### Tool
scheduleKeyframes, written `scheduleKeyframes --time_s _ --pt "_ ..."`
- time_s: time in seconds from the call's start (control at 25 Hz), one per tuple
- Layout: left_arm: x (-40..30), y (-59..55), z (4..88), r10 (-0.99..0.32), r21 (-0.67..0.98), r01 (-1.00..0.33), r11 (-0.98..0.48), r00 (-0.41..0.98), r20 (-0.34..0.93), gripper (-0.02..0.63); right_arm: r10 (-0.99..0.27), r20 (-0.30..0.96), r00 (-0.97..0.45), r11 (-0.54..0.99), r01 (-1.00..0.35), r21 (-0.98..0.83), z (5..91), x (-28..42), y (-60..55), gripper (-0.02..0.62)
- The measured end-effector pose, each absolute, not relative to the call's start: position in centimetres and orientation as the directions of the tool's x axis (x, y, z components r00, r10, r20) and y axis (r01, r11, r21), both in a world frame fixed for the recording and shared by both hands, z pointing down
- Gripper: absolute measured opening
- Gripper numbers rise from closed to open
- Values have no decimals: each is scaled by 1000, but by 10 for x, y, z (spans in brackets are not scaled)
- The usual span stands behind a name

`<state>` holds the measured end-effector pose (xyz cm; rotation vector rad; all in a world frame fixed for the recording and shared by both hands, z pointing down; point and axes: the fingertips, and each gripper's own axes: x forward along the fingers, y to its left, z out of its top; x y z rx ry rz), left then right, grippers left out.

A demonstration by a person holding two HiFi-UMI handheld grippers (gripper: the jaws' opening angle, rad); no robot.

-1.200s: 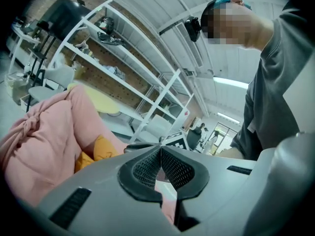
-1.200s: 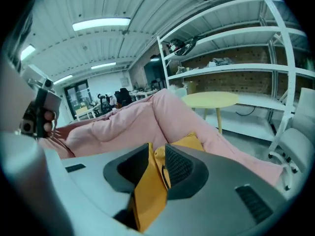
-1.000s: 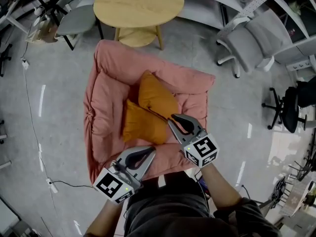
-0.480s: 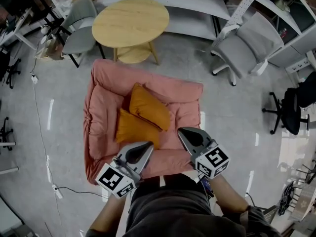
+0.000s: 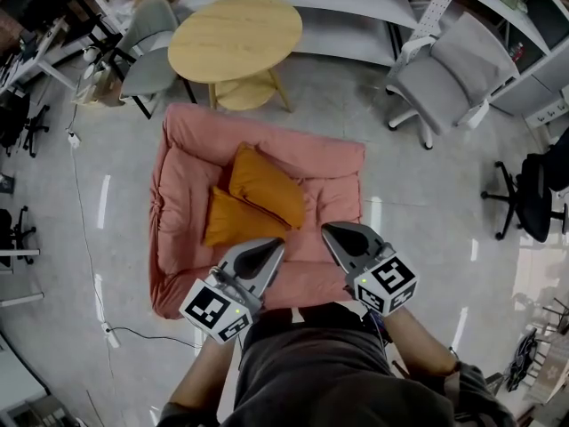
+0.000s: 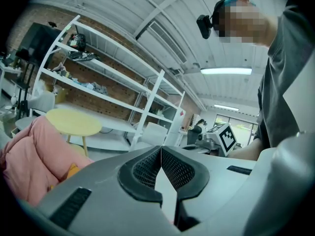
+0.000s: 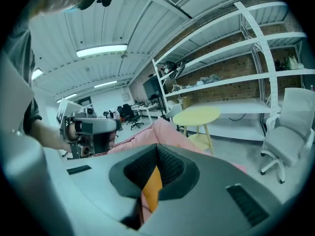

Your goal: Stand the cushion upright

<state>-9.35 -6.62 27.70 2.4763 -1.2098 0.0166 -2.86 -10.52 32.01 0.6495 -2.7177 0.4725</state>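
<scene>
Two orange cushions rest on a pink floor sofa (image 5: 182, 194). The upper cushion (image 5: 265, 185) leans toward the sofa's padded back, and the lower cushion (image 5: 229, 224) lies in front of it, partly under it. My left gripper (image 5: 278, 244) is shut and empty, held over the sofa's near edge, just right of the lower cushion. The right gripper (image 5: 326, 229) is shut too, a short way right of both cushions and touching neither. In the right gripper view its jaws (image 7: 157, 147) meet, and orange cushion (image 7: 152, 190) shows behind them. The left gripper's jaws (image 6: 161, 149) are also pressed together.
A round wooden table (image 5: 236, 27) stands beyond the sofa. Grey chairs sit at the upper left (image 5: 147, 38) and upper right (image 5: 453, 69), and a black office chair (image 5: 533, 194) at the right. A white cable (image 5: 76, 158) runs along the floor on the left. Shelving lines the far wall.
Both grippers have drawn back toward the person and risen off the cushions. The right gripper, at the upper cushion's edge a second ago, has come away and shut.
</scene>
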Motion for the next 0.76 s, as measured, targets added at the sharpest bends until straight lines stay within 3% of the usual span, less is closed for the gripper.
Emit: scheduleKeyframes --time_s 0.76 --pt "-74 -52 285 -785 342 -786 -515 593 181 11 -331 376 -865 864 -439 -248 322 -10 -96 15"
